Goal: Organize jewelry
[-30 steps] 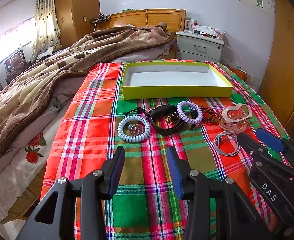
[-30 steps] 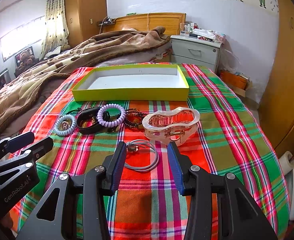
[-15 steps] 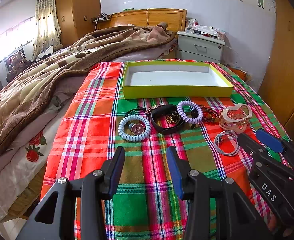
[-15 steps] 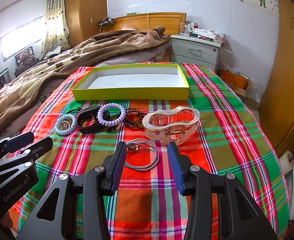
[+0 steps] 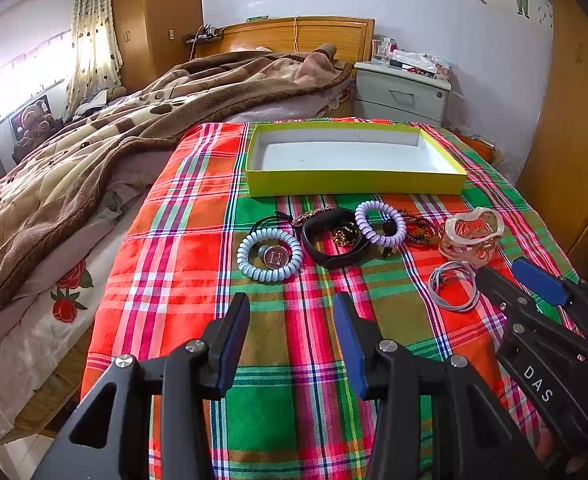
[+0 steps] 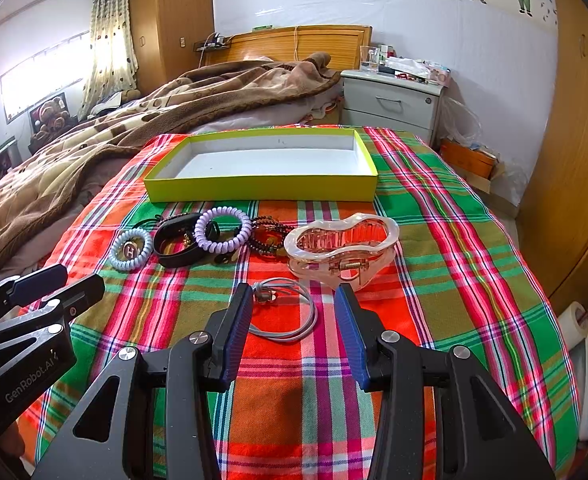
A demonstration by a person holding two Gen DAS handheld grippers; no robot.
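A row of jewelry lies on the plaid cloth in front of an empty yellow-green box (image 5: 353, 186) (image 6: 262, 192). From left: a pale blue coil tie (image 5: 269, 255) (image 6: 130, 249), a black band (image 5: 335, 238) (image 6: 178, 240), a purple coil tie (image 5: 379, 223) (image 6: 222, 229), dark beaded bracelets (image 5: 419, 226) (image 6: 268, 236), a clear pink claw clip (image 5: 471, 234) (image 6: 341, 248). A grey elastic loop (image 5: 453, 291) (image 6: 284, 314) lies nearer. My left gripper (image 5: 292, 320) is open and empty, short of the blue tie. My right gripper (image 6: 294, 312) (image 5: 517, 280) is open around the grey loop's near side.
A brown blanket (image 5: 134, 128) covers the bed to the left. A white nightstand (image 5: 401, 92) stands behind the box. A wooden wardrobe (image 6: 573, 160) runs along the right. The plaid cloth (image 5: 294, 400) drops off at its left and near edges.
Almost nothing has moved; both grippers stay open and hold about the same position.
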